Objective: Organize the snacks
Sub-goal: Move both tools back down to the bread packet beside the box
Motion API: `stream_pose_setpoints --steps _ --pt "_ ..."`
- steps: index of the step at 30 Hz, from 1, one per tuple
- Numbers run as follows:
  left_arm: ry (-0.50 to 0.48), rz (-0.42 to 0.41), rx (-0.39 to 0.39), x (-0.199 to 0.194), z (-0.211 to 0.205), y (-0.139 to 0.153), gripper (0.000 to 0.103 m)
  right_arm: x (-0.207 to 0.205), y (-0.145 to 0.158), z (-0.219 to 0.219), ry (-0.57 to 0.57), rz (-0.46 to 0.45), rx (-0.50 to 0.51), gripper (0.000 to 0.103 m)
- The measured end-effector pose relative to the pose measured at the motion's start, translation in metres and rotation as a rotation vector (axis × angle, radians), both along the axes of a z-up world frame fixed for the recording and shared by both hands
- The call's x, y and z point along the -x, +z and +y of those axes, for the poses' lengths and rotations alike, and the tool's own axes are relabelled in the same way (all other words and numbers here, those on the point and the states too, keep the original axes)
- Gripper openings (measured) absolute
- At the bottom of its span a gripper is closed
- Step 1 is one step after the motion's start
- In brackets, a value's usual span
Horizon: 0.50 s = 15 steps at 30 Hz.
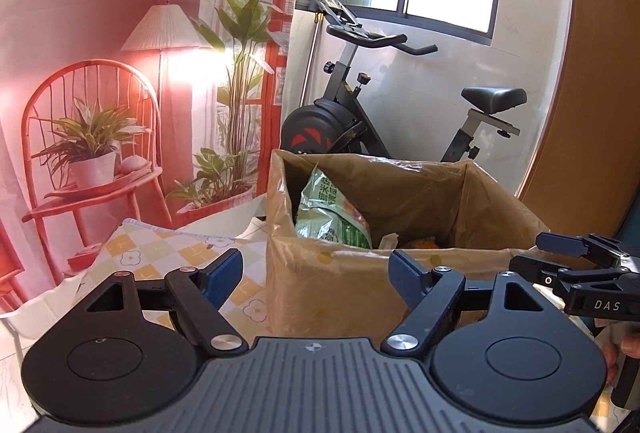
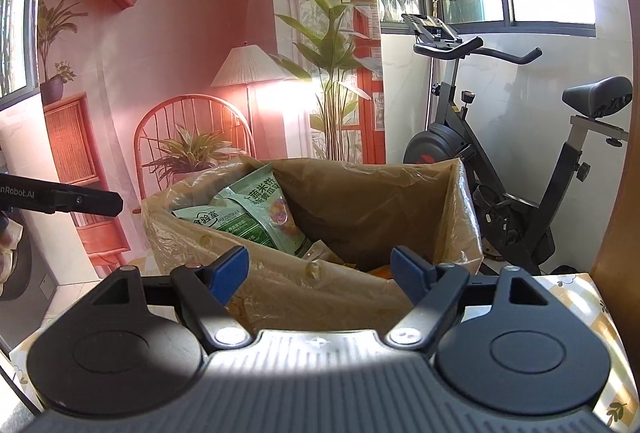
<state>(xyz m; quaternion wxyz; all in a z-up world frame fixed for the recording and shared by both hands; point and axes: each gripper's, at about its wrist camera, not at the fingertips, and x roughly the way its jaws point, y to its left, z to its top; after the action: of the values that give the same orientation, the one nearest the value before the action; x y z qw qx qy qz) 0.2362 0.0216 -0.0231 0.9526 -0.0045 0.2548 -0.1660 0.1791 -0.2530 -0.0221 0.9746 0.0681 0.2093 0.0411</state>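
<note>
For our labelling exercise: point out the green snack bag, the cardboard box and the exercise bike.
green snack bag (image 2: 256, 221), right wrist view, printed front.
cardboard box (image 1: 344, 293), left wrist view, near wall.
exercise bike (image 1: 316, 133), left wrist view, flywheel.

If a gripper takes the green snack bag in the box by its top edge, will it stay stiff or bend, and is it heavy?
The green snack bag would probably bend: its film is creased and it leans on the wall of the lined box. It looks puffy, so likely light for its size. The glossy film may slip between the fingers.
</note>
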Motion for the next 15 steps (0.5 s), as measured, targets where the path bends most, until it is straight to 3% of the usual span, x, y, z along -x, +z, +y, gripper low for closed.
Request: stream_pose_setpoints --steps 15 --pt "0.075 0.116 0.005 0.026 0.060 -0.051 0.082 0.026 -0.041 0.038 -0.001 0.039 -0.032 0.081"
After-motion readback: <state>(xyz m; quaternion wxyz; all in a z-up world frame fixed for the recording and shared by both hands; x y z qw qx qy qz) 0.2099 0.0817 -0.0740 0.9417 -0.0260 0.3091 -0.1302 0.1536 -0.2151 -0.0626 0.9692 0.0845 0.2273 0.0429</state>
